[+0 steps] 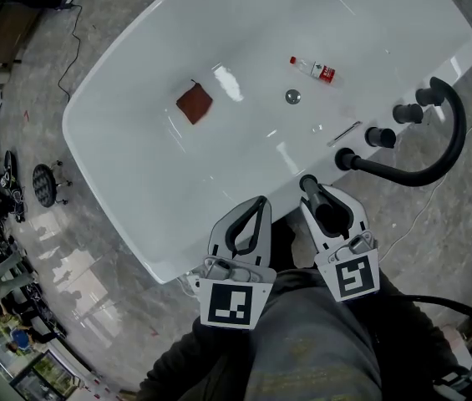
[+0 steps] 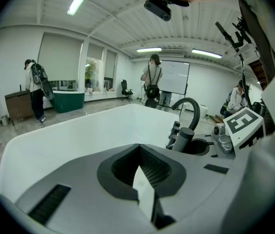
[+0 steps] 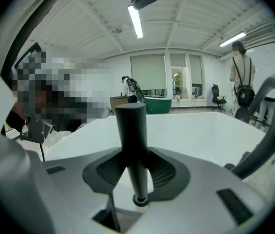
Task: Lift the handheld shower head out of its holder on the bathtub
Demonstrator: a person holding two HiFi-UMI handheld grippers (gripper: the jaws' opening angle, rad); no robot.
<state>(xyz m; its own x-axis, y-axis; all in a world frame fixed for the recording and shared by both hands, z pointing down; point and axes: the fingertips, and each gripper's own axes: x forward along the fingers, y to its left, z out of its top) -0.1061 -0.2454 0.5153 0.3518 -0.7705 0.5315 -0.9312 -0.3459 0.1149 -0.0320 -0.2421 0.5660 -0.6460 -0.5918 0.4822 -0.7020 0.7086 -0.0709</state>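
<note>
While the right hand-held gripper (image 1: 323, 203) (image 3: 136, 155) closes its two jaws on the handheld shower head (image 1: 310, 185) (image 3: 131, 126), the black handle stands upright between the ribbed pads (image 3: 162, 172), touched on both sides. Seen from the right gripper view, the lower end of the handle sits in a dark ring, its holder (image 3: 138, 199), so it is not yet lifted out. From the head view, the shower head stands at the near rim of the white bathtub (image 1: 135, 157) (image 2: 79, 135) (image 3: 200, 130), at about 6 o'clock from the drain (image 1: 292, 97).

The left hand-held gripper (image 1: 260, 200) (image 2: 139, 147) hangs just beside the right one, at its 9 o'clock, over the same rim. Its jaws are narrow, the tips together, with nothing between them but a sliver of white tub showing through.

Inside the tub, a brown cloth (image 1: 194, 104) lies at 9 o'clock from the drain and a small bottle with a red label (image 1: 313, 69) at 1 o'clock. A curved black faucet (image 1: 449, 132) (image 2: 191, 104) (image 3: 273, 116) arches at 3 o'clock from the shower head, with two black knobs (image 1: 407, 113) beyond it along the rim. In the left gripper view the shower head (image 2: 182, 139) shows as a grey cylinder at 2 o'clock from the jaws.
</note>
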